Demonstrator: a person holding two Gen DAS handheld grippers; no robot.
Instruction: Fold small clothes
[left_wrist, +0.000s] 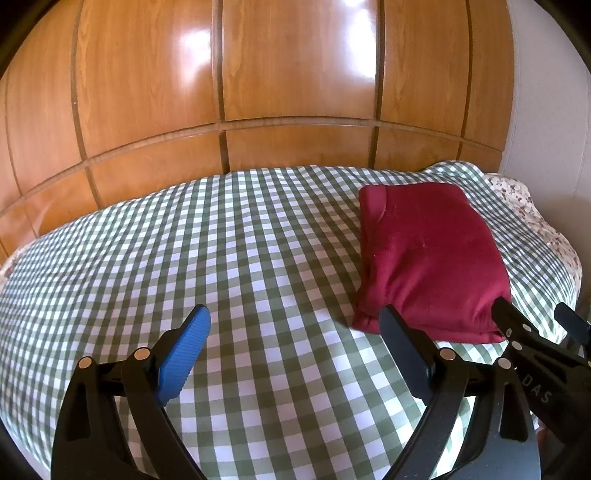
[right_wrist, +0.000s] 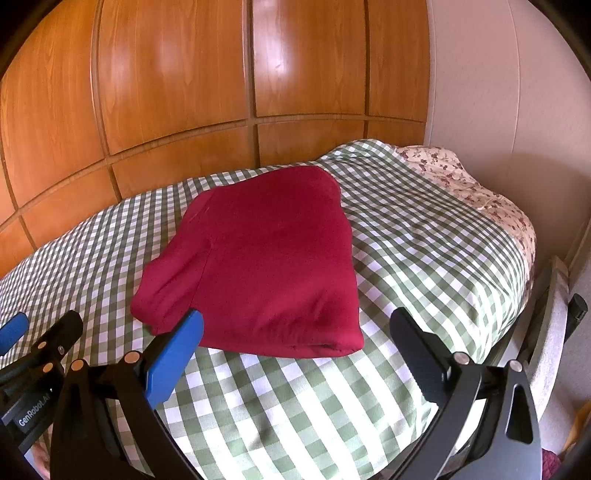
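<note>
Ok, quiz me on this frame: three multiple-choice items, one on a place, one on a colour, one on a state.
1. Where does the garment lie?
A. on the checked cover
B. on the floor
C. in the right gripper

2. What colour is the garment?
A. blue
B. dark red
C. white

3. How does the left gripper stand?
A. shut on the garment
B. shut on nothing
C. open, holding nothing

Answers:
1 A: the garment rests flat on the green and white checks, folded into a compact block.
2 B: it shows dark red in both wrist views.
3 C: its fingers are spread wide over bare cover, with the garment off to one side; the right gripper is open too.
</note>
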